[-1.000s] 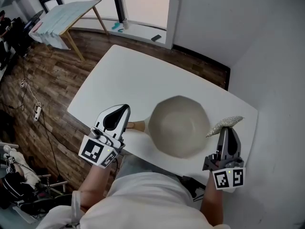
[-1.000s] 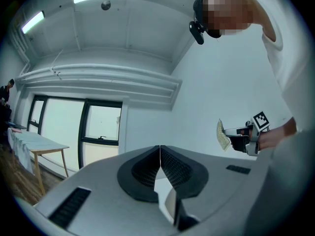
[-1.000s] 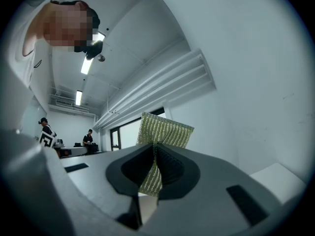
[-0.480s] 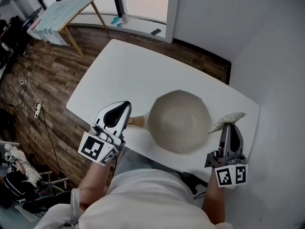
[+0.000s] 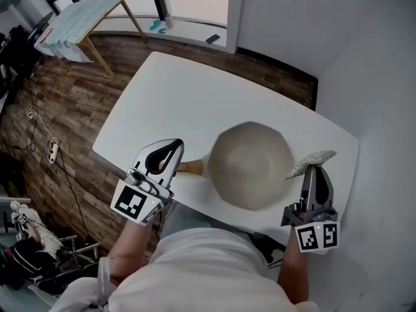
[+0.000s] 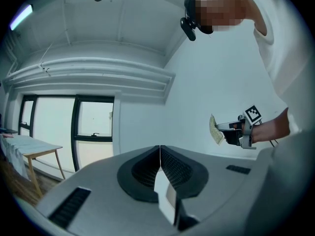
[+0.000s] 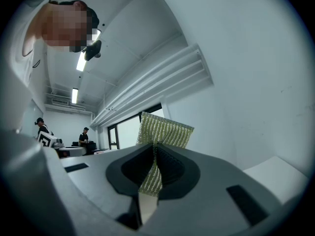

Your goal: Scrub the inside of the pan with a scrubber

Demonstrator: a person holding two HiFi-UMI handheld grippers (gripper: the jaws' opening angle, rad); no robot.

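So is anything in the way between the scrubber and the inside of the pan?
Nothing visible. The right gripper holds the scrubber just beside the pan's right rim, and the pan's inside looks bare.

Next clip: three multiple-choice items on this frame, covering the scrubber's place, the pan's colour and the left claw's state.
1. Relative to the pan, where is the scrubber? A. lying inside it; B. on its handle; C. in the right claw, off the pan's right side.
2. The pan's inside is: A. beige; B. black; C. red.
3. The left claw is: A. wide open; B. shut, empty; C. shut on the scrubber.
Key: 1 C, that claw pinches the mesh; 2 A, the head view shows beige; 3 B, its jaws meet with nothing between.
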